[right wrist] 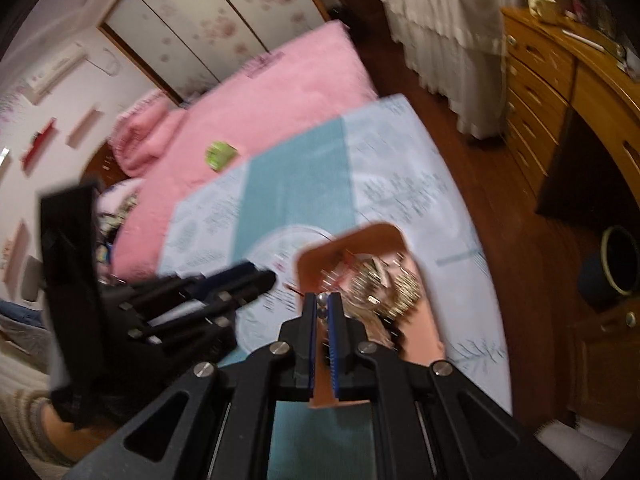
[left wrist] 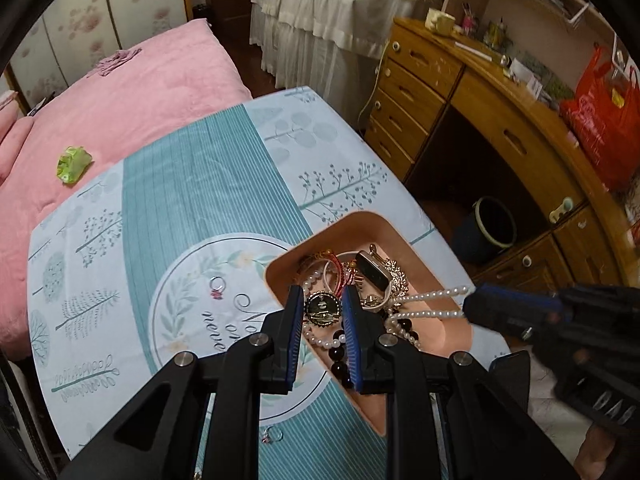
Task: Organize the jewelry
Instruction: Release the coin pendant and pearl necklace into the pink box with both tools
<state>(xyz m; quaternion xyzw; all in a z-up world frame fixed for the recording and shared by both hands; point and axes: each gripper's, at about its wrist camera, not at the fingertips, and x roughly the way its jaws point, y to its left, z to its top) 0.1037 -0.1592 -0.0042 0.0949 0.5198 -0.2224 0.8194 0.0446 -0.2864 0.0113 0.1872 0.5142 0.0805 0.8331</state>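
Observation:
A peach tray point(left wrist: 400, 228) on the patterned table holds a heap of jewelry: pearl strands, dark beads, a red bangle, a watch point(left wrist: 374, 272) and a round dark medallion point(left wrist: 322, 307). My left gripper point(left wrist: 322, 300) is open just above the tray, its fingers on either side of the medallion. My right gripper point(left wrist: 470, 306) enters from the right, shut on a pearl necklace point(left wrist: 430, 304) stretched out of the tray. In the blurred right wrist view the right gripper point(right wrist: 322, 302) pinches a pearl over the tray point(right wrist: 360, 240); the left gripper point(right wrist: 256, 276) shows to the left.
Two small rings point(left wrist: 217, 286) point(left wrist: 272, 436) lie on the tablecloth point(left wrist: 200, 200) left of the tray. A pink bed point(left wrist: 140, 92) with a green wad point(left wrist: 72, 164) is behind. A wooden desk point(left wrist: 500, 120) and dark bin point(left wrist: 492, 224) stand right.

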